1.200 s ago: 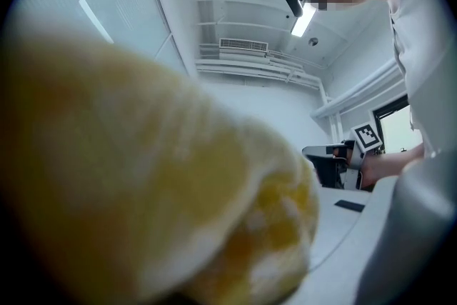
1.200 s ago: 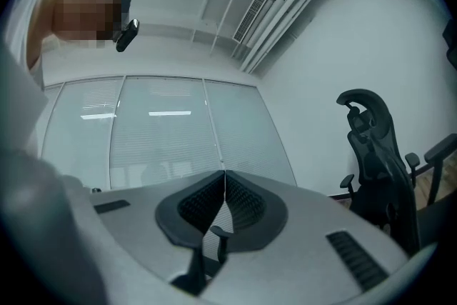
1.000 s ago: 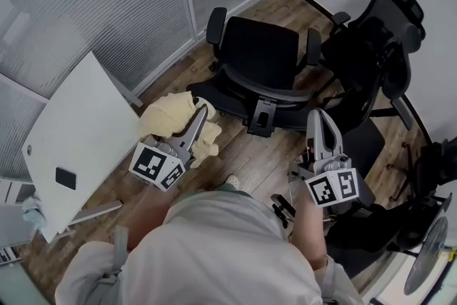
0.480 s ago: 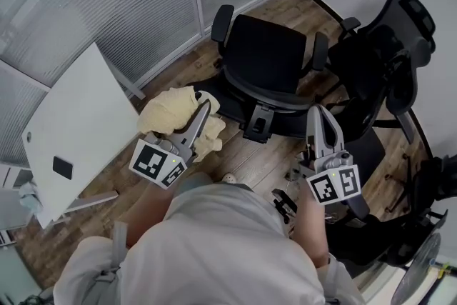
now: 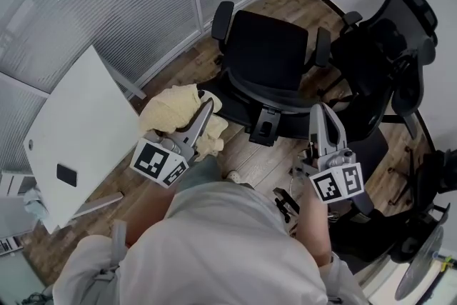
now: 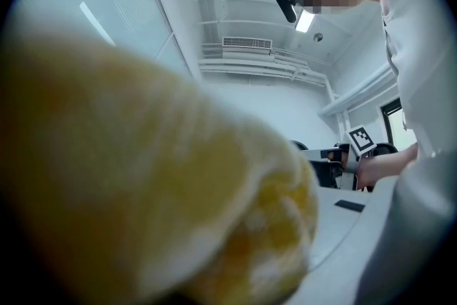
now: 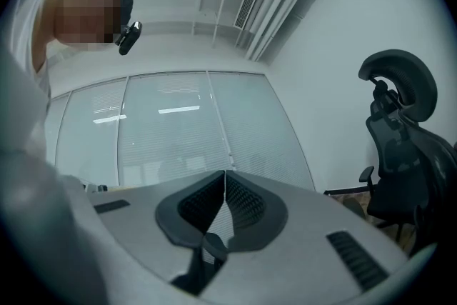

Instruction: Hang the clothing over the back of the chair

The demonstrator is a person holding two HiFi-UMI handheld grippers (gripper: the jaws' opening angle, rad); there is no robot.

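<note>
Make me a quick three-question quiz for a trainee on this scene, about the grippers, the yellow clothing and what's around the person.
1. True or false: the right gripper has its jaws together with nothing between them.
2. What grips the yellow clothing? A) the left gripper; B) the right gripper; C) neither.
3. Fill the gap: in the head view, the white table stands on the person's ___ side.

Key: 1 true; 2 A; 3 left.
</note>
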